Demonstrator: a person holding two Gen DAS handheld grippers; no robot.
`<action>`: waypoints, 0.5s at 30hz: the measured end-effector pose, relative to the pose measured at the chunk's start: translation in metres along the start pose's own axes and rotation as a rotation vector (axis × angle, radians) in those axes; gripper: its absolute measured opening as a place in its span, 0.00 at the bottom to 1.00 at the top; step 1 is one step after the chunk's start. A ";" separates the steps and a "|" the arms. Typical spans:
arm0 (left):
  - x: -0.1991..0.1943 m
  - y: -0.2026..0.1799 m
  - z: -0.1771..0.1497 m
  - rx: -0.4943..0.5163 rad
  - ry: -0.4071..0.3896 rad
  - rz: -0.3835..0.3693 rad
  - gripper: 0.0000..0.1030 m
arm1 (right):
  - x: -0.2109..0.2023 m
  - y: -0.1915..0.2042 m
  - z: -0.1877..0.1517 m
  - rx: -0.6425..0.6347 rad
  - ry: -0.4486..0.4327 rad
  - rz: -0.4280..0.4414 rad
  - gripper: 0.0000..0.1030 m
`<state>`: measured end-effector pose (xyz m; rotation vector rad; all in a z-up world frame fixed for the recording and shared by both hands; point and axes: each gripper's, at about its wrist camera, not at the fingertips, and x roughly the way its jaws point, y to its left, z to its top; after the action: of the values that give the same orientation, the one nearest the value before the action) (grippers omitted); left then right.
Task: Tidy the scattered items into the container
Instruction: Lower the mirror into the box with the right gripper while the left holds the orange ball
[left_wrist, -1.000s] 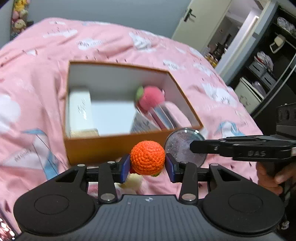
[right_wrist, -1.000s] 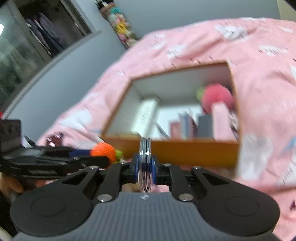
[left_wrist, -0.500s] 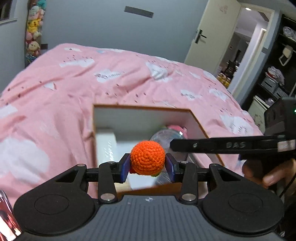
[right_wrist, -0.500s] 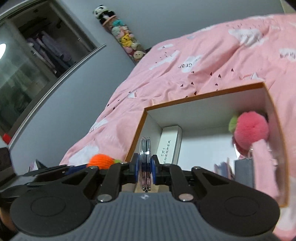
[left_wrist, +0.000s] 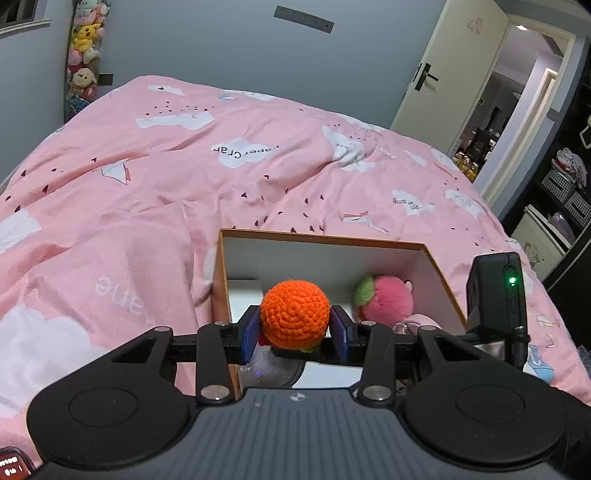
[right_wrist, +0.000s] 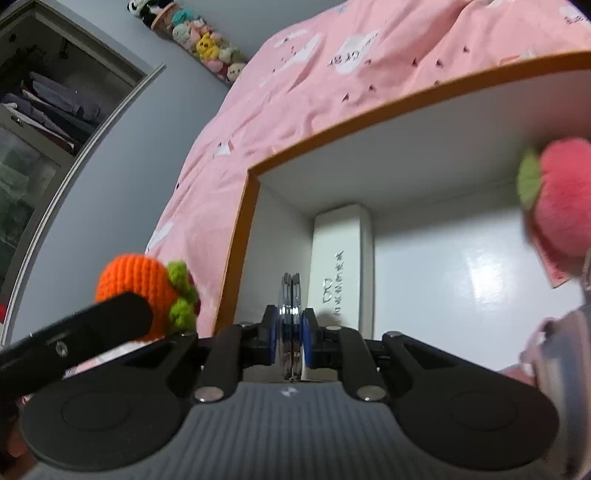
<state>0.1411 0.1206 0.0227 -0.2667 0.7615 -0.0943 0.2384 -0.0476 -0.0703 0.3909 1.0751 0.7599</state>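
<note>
My left gripper (left_wrist: 294, 334) is shut on an orange crocheted ball (left_wrist: 294, 319) and holds it over the near left part of the orange-rimmed box (left_wrist: 325, 240). My right gripper (right_wrist: 291, 334) is shut on a thin round silvery compact (right_wrist: 291, 325), held edge-on inside the box (right_wrist: 369, 122); the compact also shows below the ball in the left wrist view (left_wrist: 271, 365). The ball with green leaves (right_wrist: 142, 290) sits at the left in the right wrist view, just outside the box's left wall. A pink plush fruit (left_wrist: 384, 304) and a white carton (right_wrist: 341, 266) lie inside the box.
The box rests on a bed with a pink cloud-print duvet (left_wrist: 184, 177). A column of plush toys (left_wrist: 83, 55) hangs on the far wall. A door (left_wrist: 439, 70) and shelving (left_wrist: 565, 184) stand to the right. Pink and grey items (right_wrist: 554, 347) fill the box's right side.
Both grippers have moved forward and down toward the box with their loads. The right gripper has gone in over the box floor; the left has tilted up, showing more wall.
</note>
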 end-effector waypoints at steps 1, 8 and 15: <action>0.002 0.001 0.000 -0.001 0.002 0.003 0.45 | 0.004 0.000 0.000 -0.003 0.010 -0.006 0.14; 0.009 0.009 0.001 -0.020 0.016 -0.004 0.45 | 0.016 0.001 -0.001 -0.073 0.048 -0.104 0.23; 0.015 0.013 0.001 -0.033 0.027 -0.005 0.45 | 0.024 0.006 -0.004 -0.154 0.078 -0.207 0.32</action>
<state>0.1522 0.1307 0.0099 -0.2989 0.7898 -0.0907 0.2386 -0.0259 -0.0837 0.1176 1.1026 0.6723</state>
